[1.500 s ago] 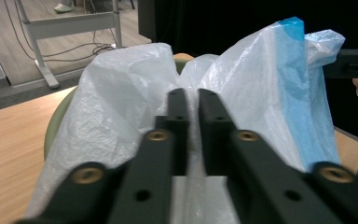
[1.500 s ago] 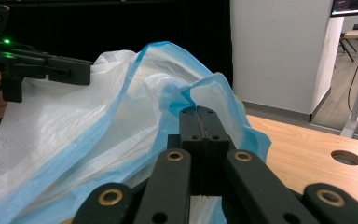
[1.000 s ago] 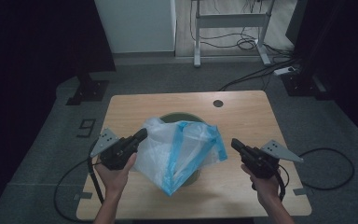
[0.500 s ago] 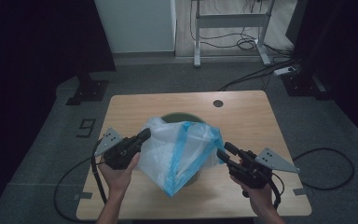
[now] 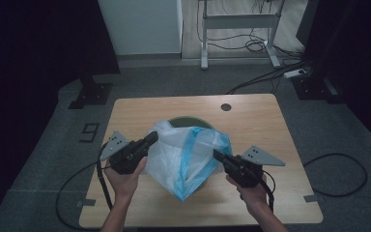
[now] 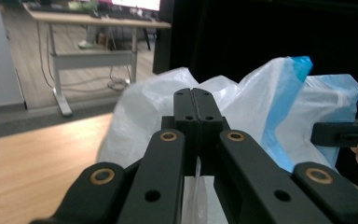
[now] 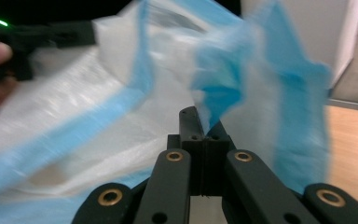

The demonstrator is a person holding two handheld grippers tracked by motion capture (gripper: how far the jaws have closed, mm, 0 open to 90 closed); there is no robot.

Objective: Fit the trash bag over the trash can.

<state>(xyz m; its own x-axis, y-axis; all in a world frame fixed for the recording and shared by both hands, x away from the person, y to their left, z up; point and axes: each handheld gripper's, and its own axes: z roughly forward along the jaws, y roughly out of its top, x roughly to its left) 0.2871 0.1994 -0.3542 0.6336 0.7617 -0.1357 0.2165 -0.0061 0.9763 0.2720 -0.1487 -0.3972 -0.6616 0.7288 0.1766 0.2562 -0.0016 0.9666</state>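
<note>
A white plastic bag with blue bands [image 5: 186, 154] stands over a dark green bin [image 5: 189, 120] at the middle of the wooden table [image 5: 261, 125]. My left gripper [image 5: 152, 137] is on the bag's left side. In the left gripper view its jaws [image 6: 196, 95] are shut, with a thin fold of the bag [image 6: 144, 112] pinched low between them. My right gripper [image 5: 216, 153] is at the bag's right edge. Its jaws [image 7: 196, 114] have just closed, and the blue edge of the bag [image 7: 219, 88] comes out at their tip.
A round cable hole [image 5: 226, 107] sits near the table's far edge. Beyond the table stand a white cabinet [image 5: 140, 24] and a metal desk frame [image 5: 236, 21], with cables and a power strip [image 5: 294, 73] on the floor. A "9" [image 5: 90, 131] marks the floor at the left.
My right gripper has moved left across the table to the bag's right edge. The left gripper has stayed at the bag's left side.
</note>
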